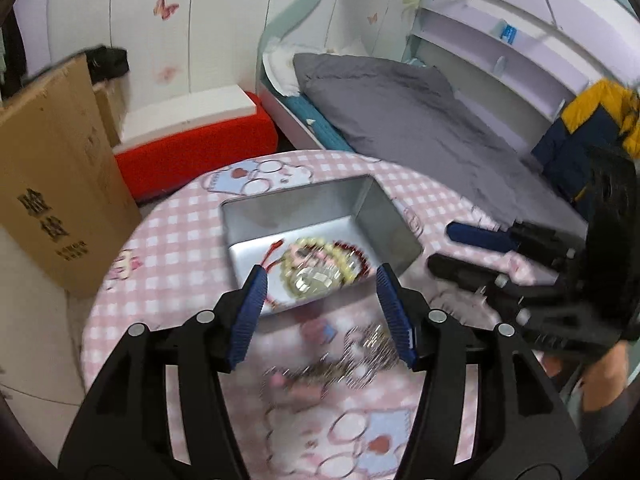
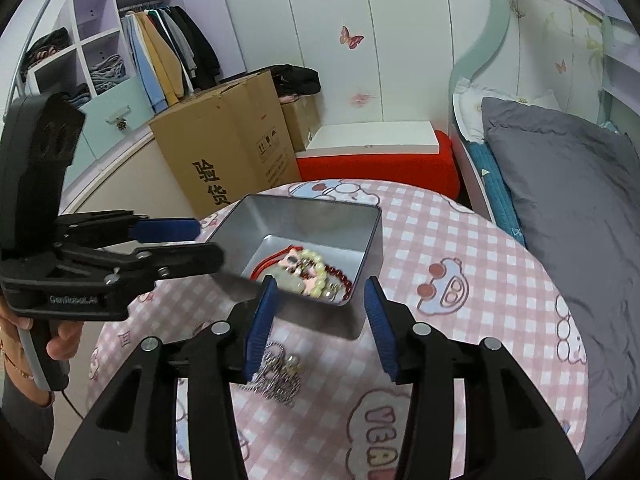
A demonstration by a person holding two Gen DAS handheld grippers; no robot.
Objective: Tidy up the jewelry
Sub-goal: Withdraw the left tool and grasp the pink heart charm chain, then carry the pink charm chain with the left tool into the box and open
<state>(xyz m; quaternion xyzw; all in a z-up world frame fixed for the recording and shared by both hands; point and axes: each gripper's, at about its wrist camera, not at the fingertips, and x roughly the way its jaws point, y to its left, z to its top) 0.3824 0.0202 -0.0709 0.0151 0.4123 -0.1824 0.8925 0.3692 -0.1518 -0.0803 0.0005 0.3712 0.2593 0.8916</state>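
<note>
A silver metal tin stands on the round pink checked table. Inside lie a pale bead bracelet, a dark red bead string and a red cord. A pile of silver chain and beads lies on the cloth in front of the tin. My left gripper is open and empty above that pile. My right gripper is open and empty just right of the pile; it also shows in the left wrist view.
A cardboard box and a red stool with a white top stand behind the table. A bed with a grey duvet runs along the right. A wardrobe with clothes is at the far left.
</note>
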